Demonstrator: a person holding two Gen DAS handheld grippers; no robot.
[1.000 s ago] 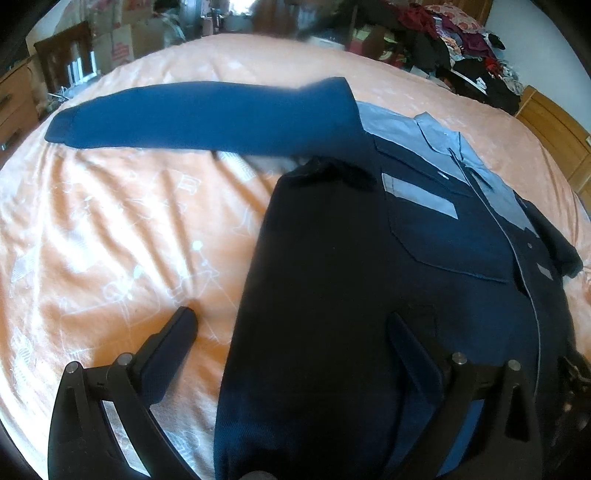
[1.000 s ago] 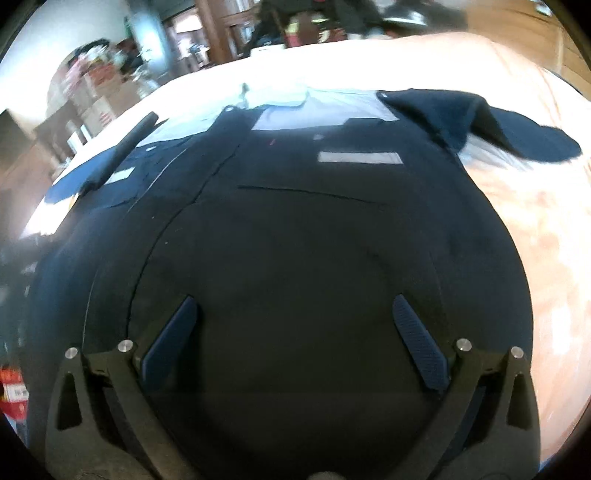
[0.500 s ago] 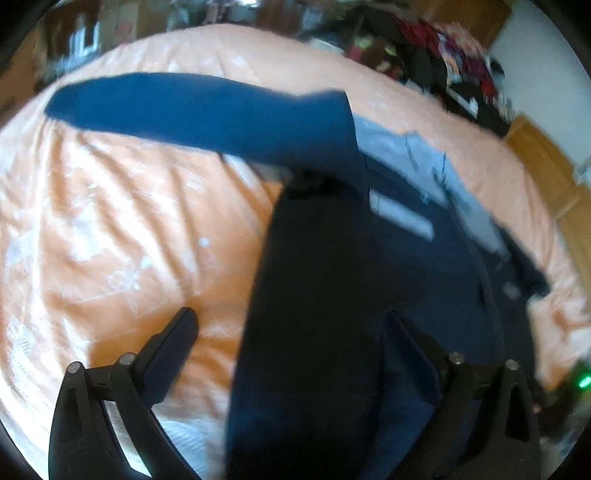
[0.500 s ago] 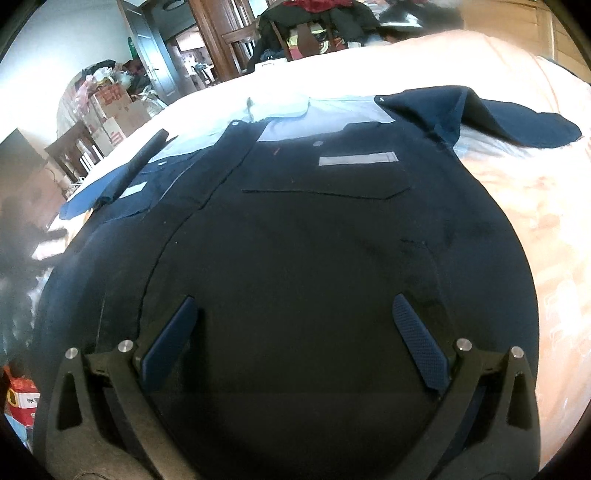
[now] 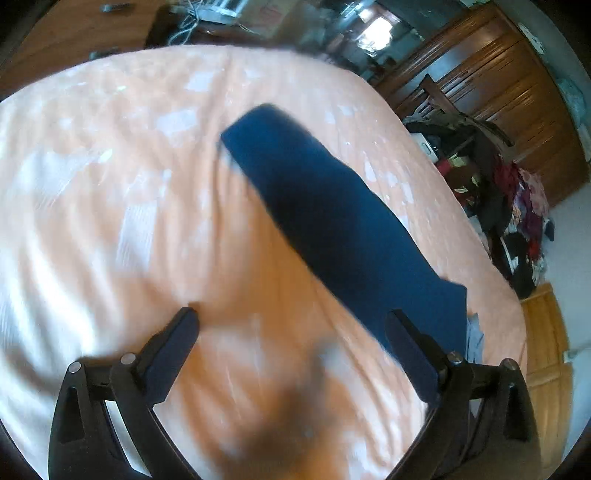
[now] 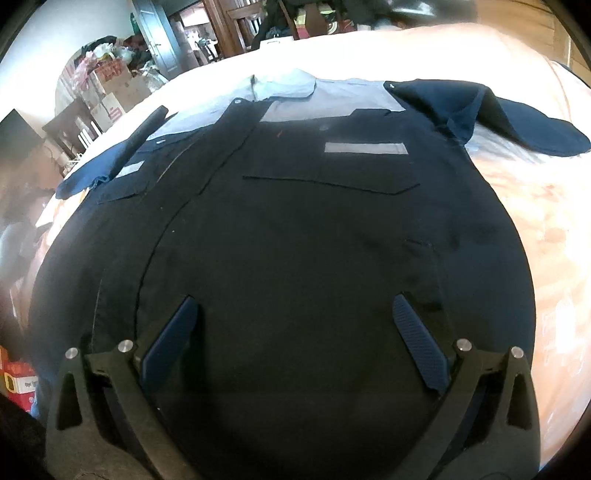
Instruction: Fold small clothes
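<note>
One shirt (image 6: 295,229), dark navy with a pale blue yoke and collar, lies flat and face up on the bed, directly ahead of the right claw (image 6: 295,332). Counted on it in the right view: two chest pockets, each with one grey strip above it; two sleeves. The sleeve (image 6: 517,122) off to the claw's right lies bent out across the sheet; the other runs away on the claw's far left.

Right claw: both fingers spread wide, nothing between them but the shirt's lower front underneath. Cannot tell whether the pads touch the cloth.

Left claw (image 5: 291,354): fingers also wide apart, gripping nothing. Its view is motion-blurred. It shows one long blue sleeve (image 5: 332,221) stretched out ahead, running from the claw's right finger (image 5: 413,354) away toward the upper left, the cuff end farthest off. The shirt body is out of this view apart from a scrap of pale cloth just beyond the right finger.

One orange bedsheet (image 5: 110,221), creased, with a faint white print, fills the ground ahead of and left of the left claw.

Only the left view shows the wooden wardrobe (image 5: 498,74) and a heap of clothes (image 5: 517,206) far right. Only the right view shows cardboard boxes (image 6: 110,92) far left and a dark door (image 6: 155,33) beyond them.
</note>
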